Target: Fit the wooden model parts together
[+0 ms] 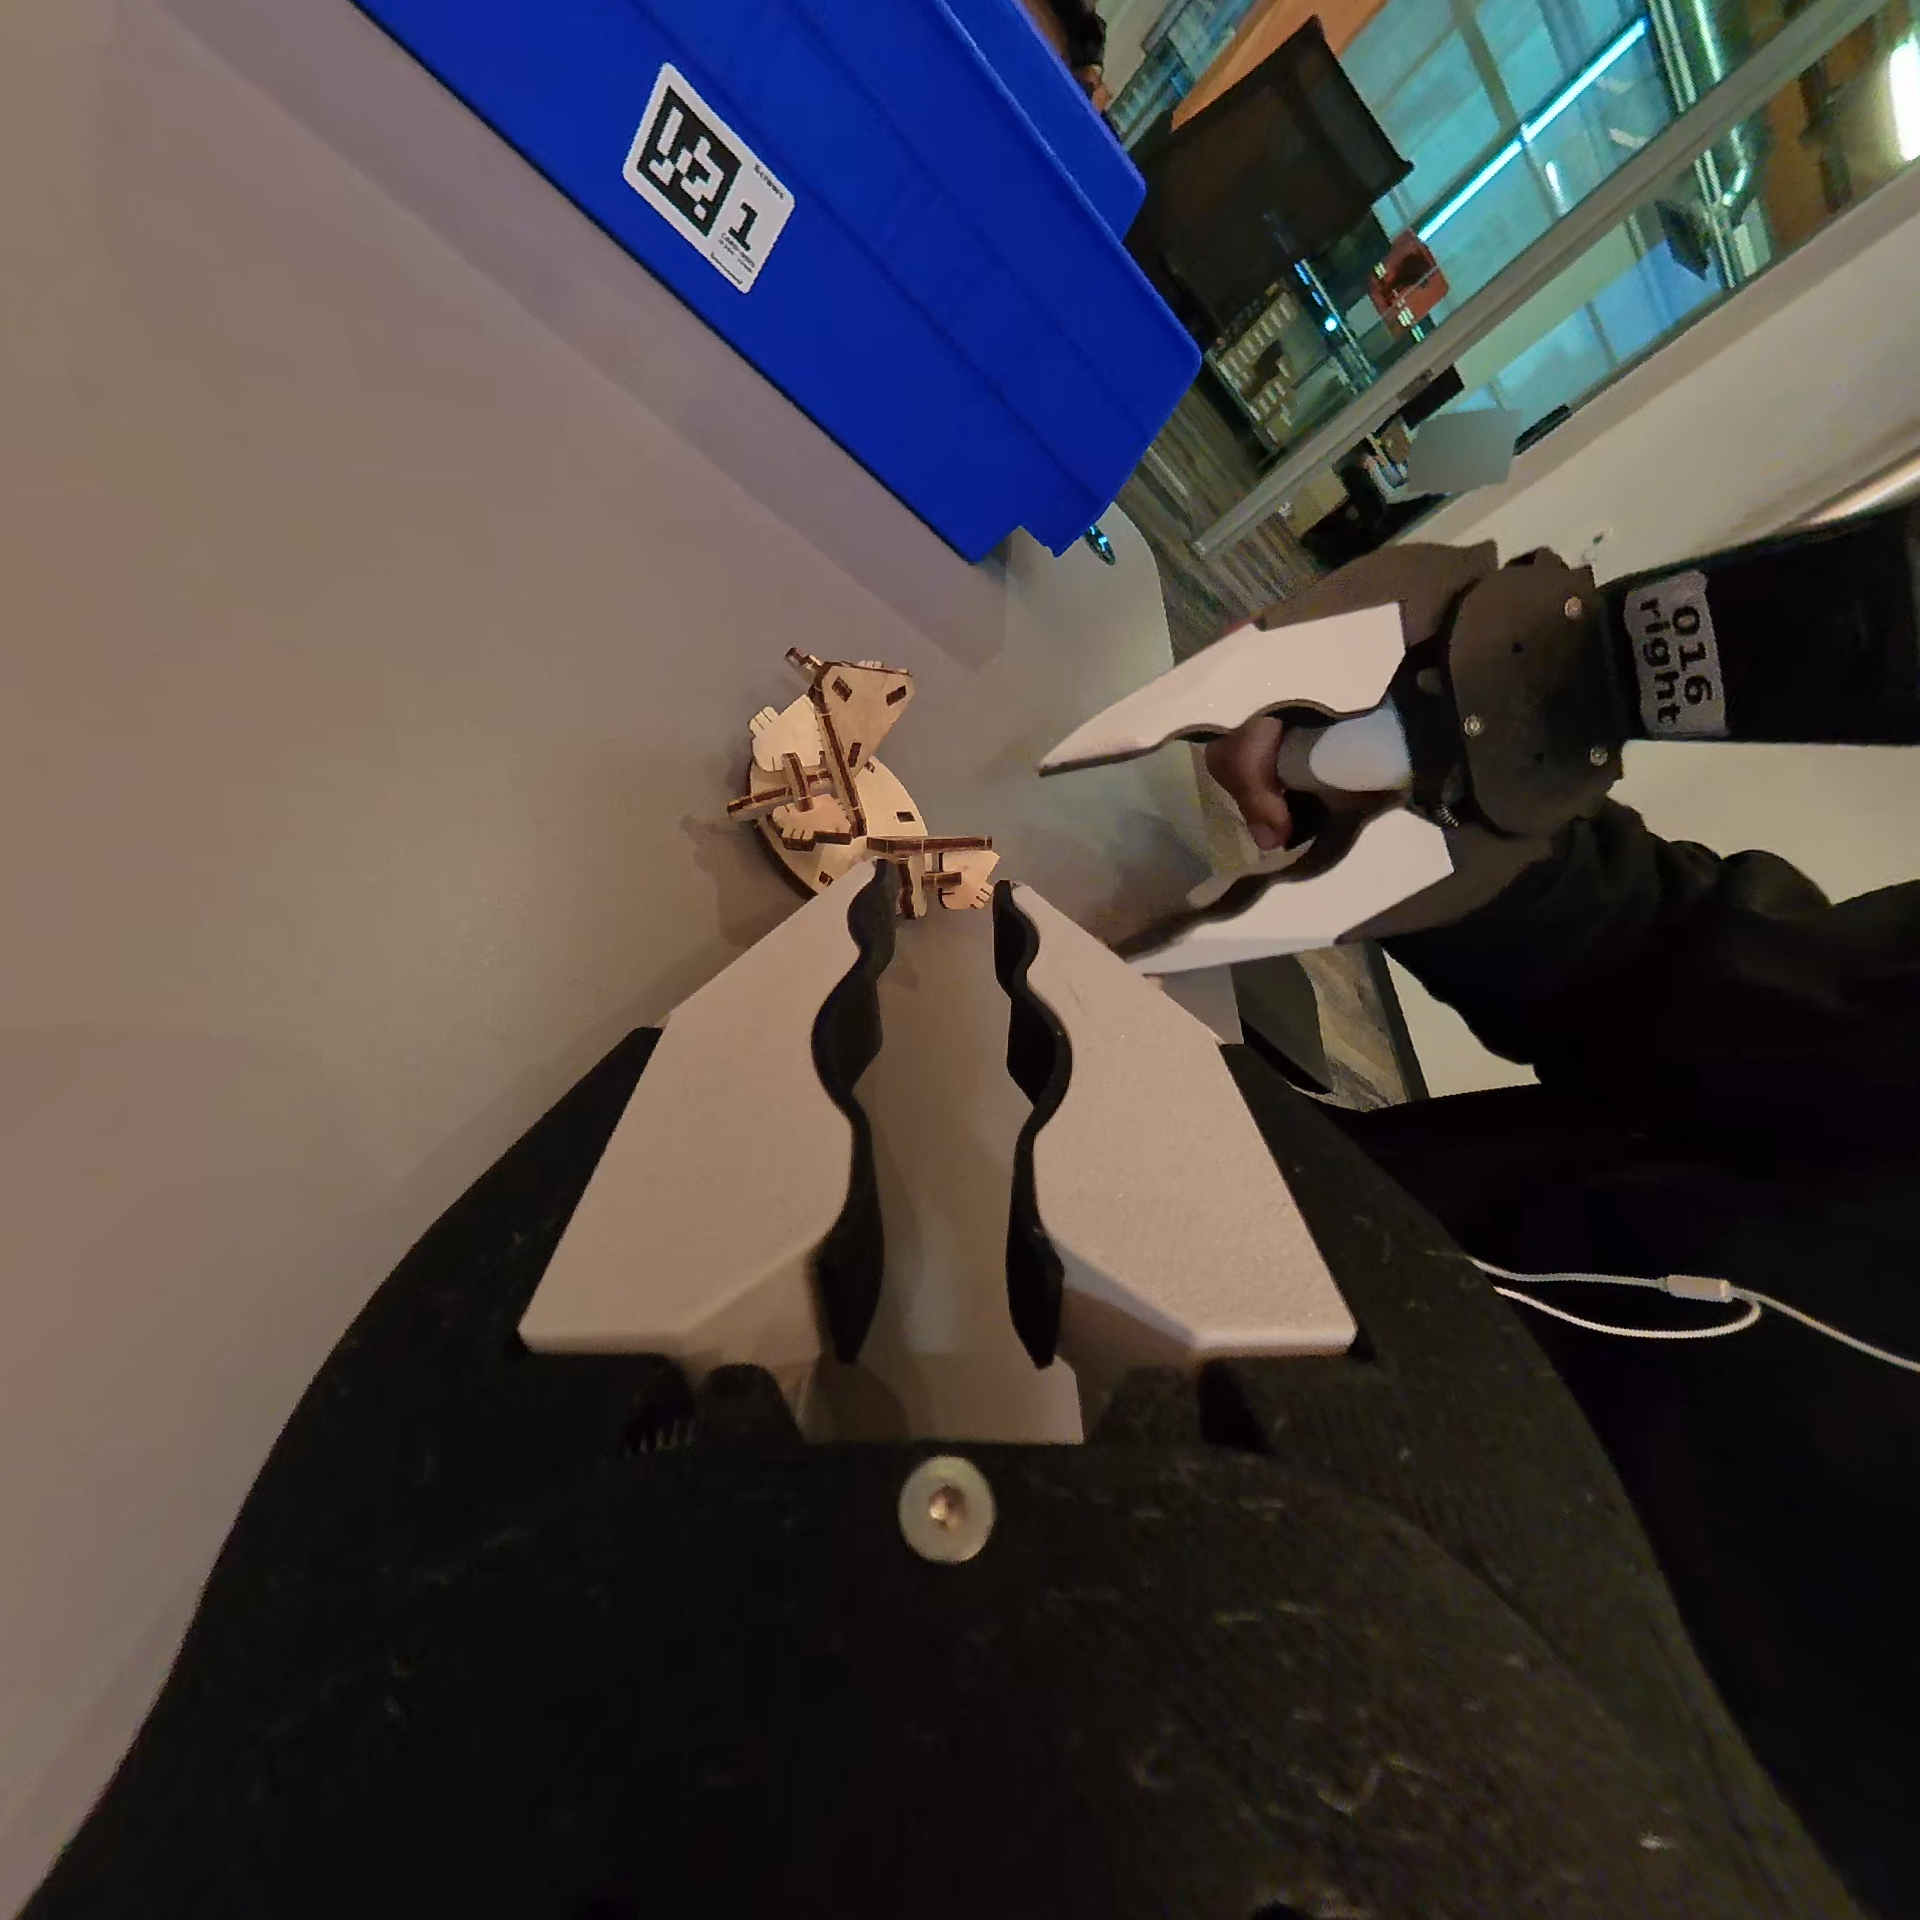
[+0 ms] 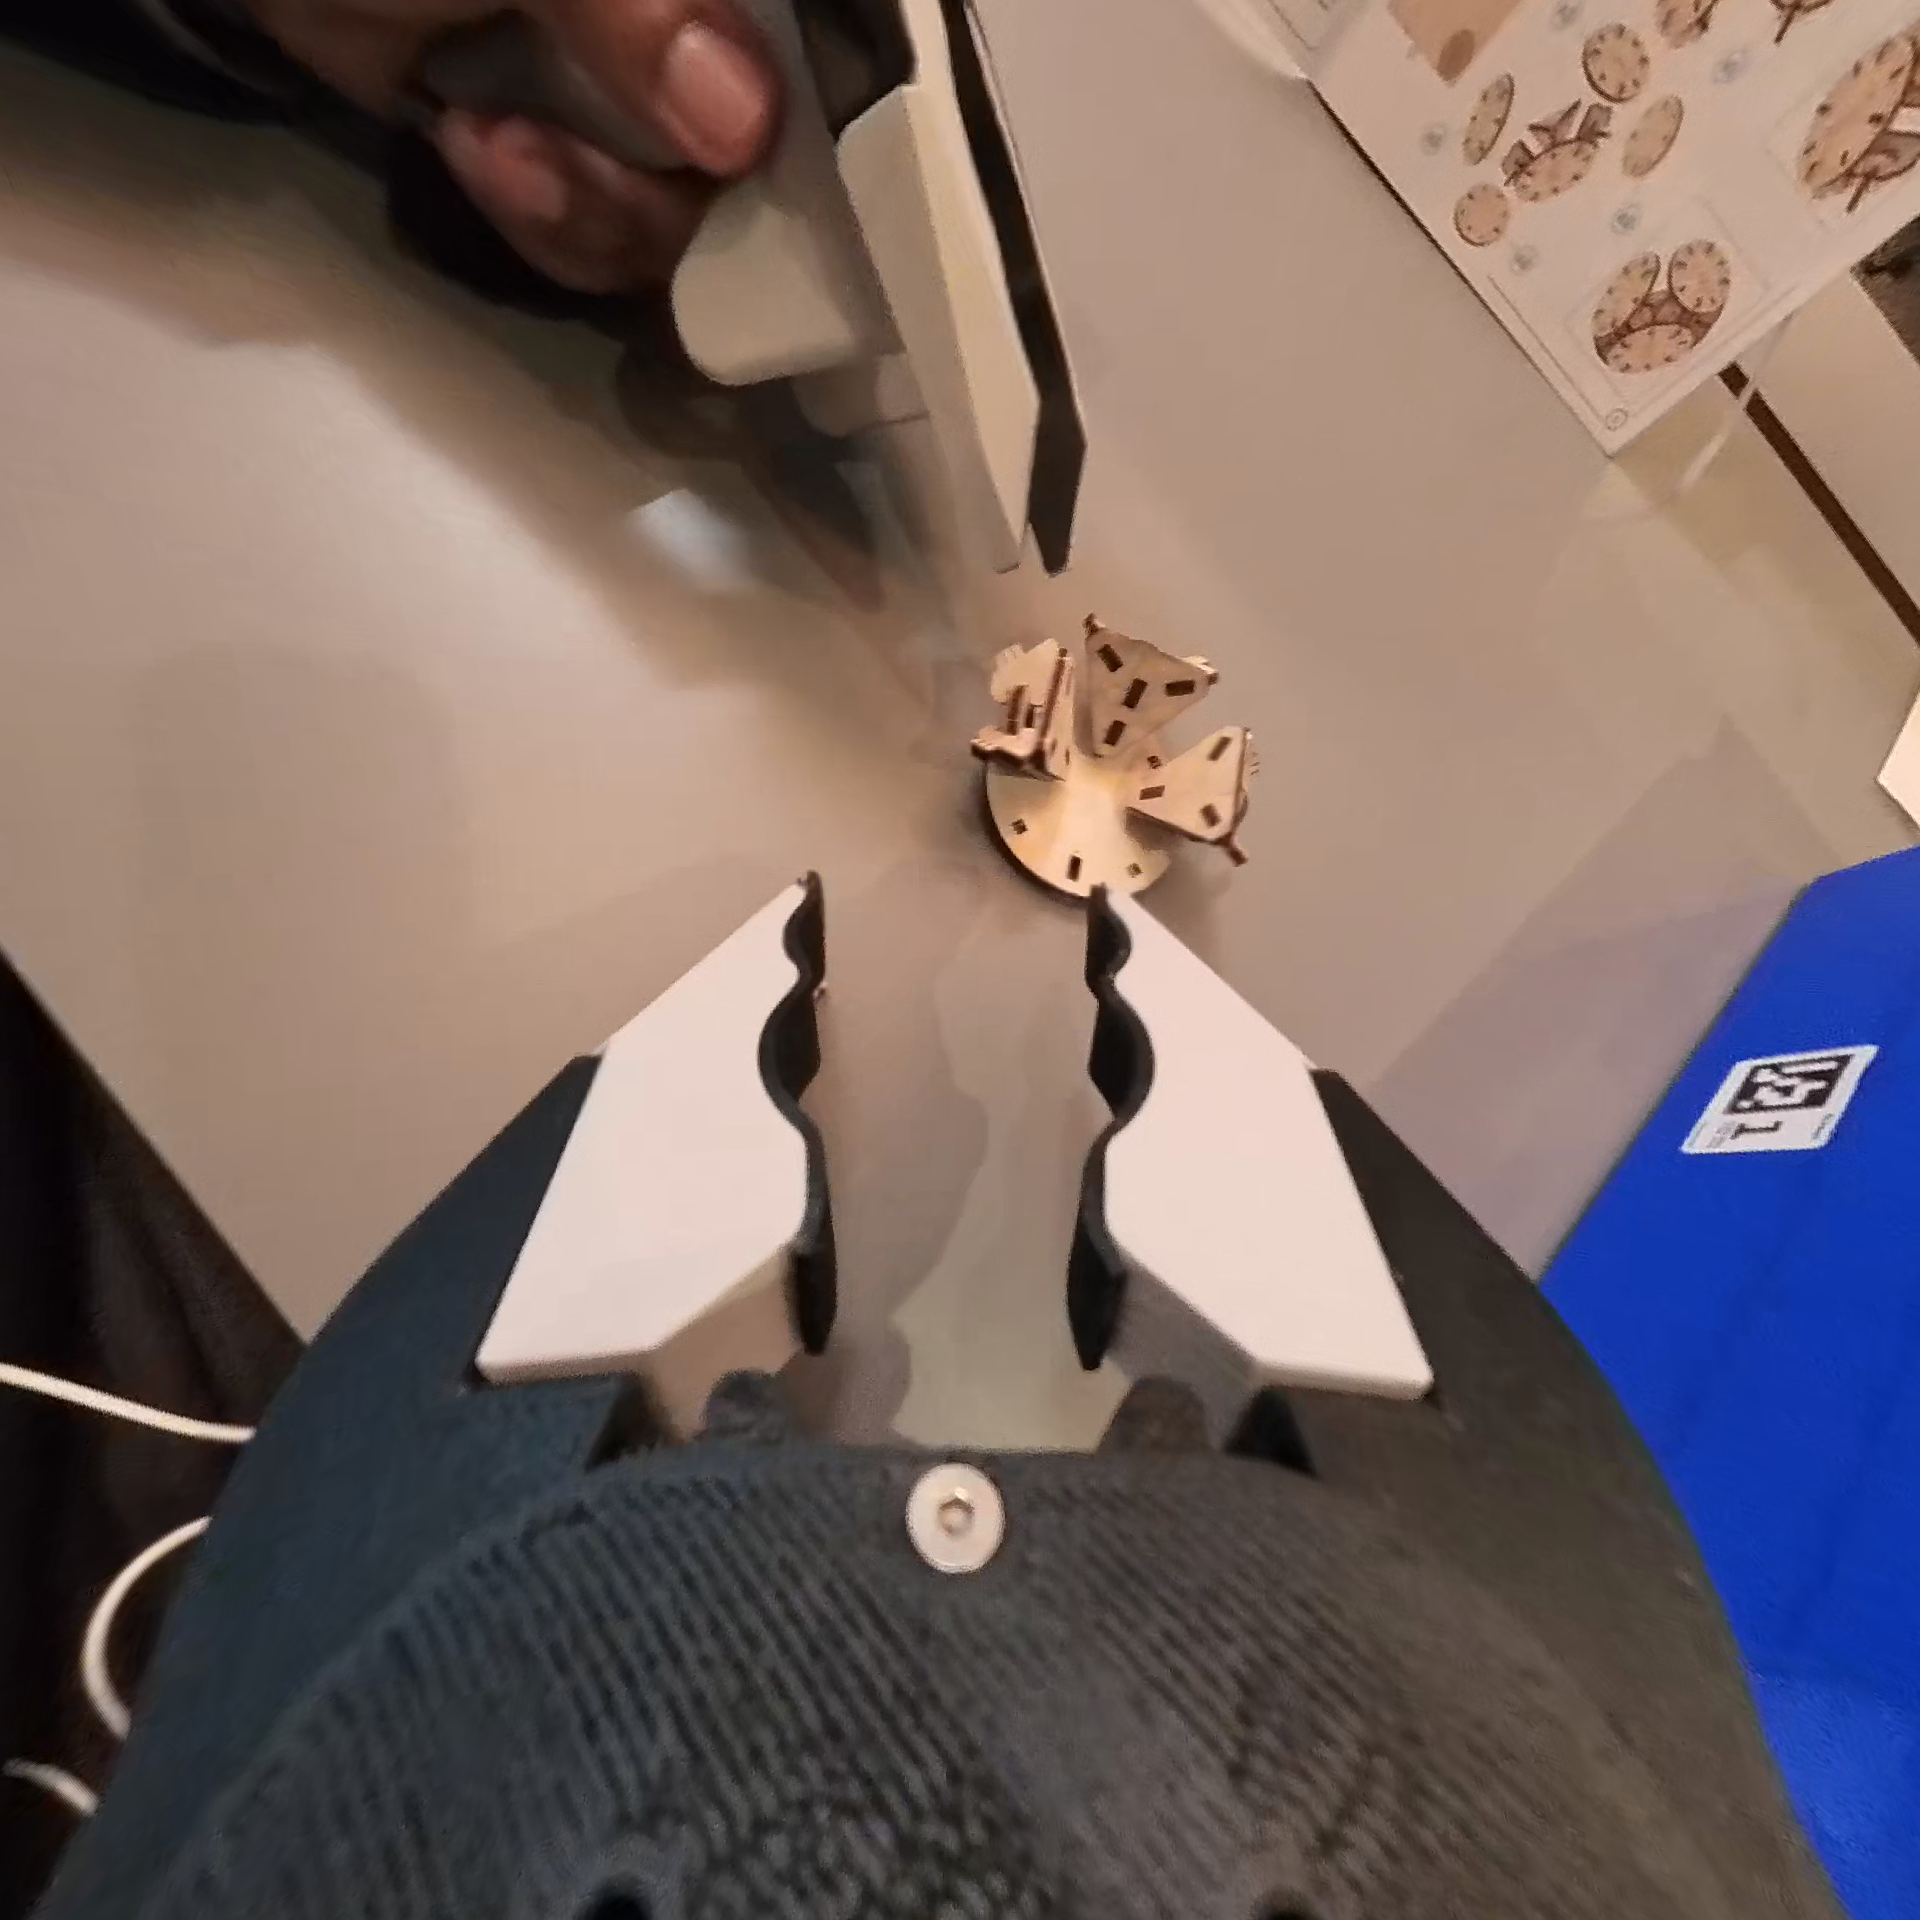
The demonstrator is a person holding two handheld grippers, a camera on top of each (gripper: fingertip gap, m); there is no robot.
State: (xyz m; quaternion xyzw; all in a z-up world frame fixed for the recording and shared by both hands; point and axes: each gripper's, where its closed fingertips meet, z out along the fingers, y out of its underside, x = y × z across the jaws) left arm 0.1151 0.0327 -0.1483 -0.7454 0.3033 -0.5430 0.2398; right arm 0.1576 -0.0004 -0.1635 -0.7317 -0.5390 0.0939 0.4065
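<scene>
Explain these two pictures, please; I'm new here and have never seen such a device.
No robot: a person holds a two-finger gripper in each hand, each with a camera looking along its fingers. One picture comes from the left gripper, the other from the right gripper. On the pale table are a small wooden model, upright pieces slotted into a round disc, a blue bin and a printed sheet. Both grippers are open, holding nothing; the left one's tips are right at the model.

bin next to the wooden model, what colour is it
Bright blue bin, with a black-and-white tag stuck on its side; the left wrist view shows it best.
</scene>
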